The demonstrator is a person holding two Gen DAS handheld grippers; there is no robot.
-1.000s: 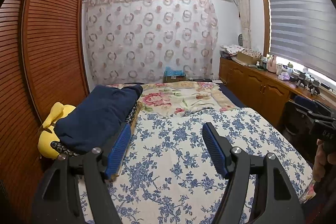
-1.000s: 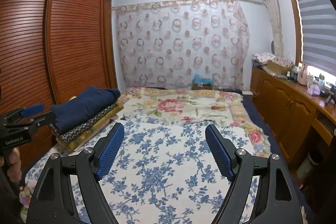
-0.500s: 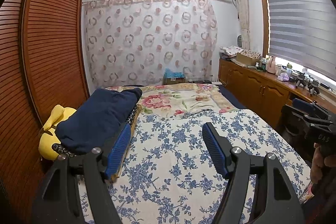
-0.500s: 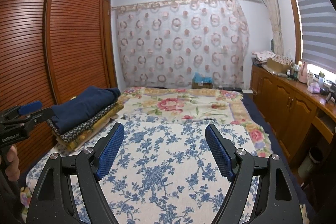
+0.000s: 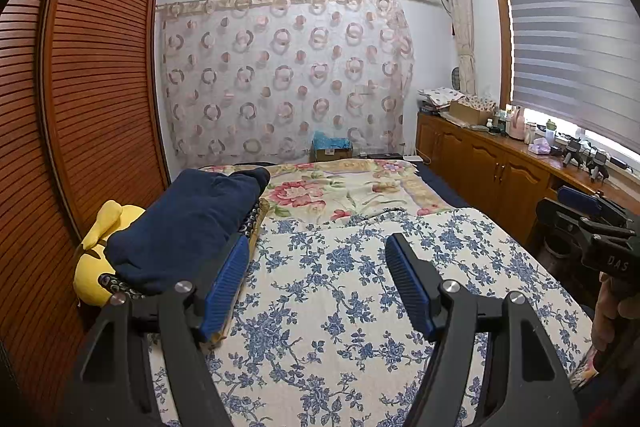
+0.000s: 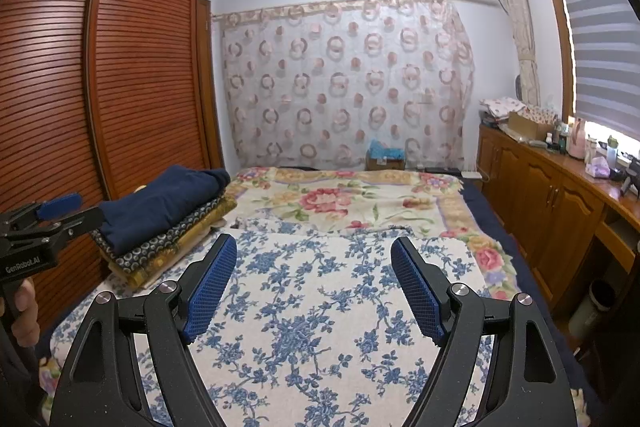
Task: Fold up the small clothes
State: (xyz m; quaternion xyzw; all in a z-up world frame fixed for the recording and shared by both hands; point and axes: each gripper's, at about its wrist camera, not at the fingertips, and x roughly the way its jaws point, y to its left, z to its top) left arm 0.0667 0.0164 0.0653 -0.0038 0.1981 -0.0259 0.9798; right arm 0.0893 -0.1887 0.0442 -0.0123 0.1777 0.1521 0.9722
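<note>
Beside wardrobe (image 5: 60, 107), perhaps yellow plush (image 5: 90, 267), left-view only

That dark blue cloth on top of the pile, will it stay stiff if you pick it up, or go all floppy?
Probably floppy: the dark blue cloth looks soft and rounded at its fold. It would likely droop and unfold if lifted by one edge. Pushed, it might slide off the patterned pile beneath it.

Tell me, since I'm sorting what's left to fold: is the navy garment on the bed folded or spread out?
Folded. The navy garment lies doubled over as a compact bundle atop a stack of patterned fabrics at the bed's left edge, not spread flat.
</note>
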